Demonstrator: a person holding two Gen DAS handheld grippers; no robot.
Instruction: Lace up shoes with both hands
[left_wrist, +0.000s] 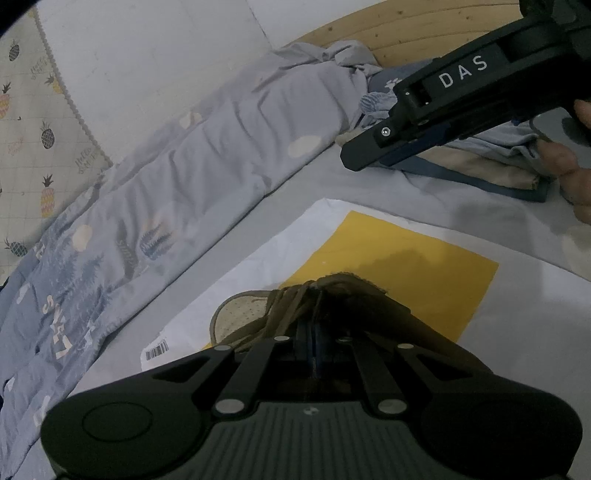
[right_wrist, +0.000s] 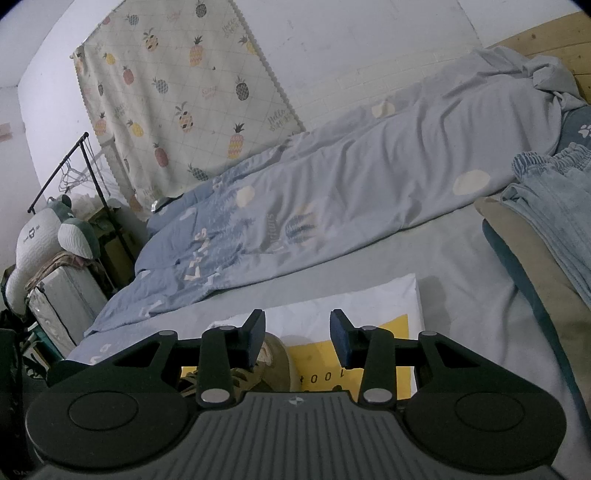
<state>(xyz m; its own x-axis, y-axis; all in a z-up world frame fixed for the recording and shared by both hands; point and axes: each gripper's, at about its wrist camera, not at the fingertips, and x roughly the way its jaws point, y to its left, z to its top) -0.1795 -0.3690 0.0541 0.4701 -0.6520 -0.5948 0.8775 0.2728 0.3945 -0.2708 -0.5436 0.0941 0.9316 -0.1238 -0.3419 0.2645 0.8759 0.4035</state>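
Left gripper, low centre of its own view, is pinched together over the shoe's laces. Only this view shows the right tool upper right. The right view shows the right gripper parted, empty, shoe beneath on yellow paper.
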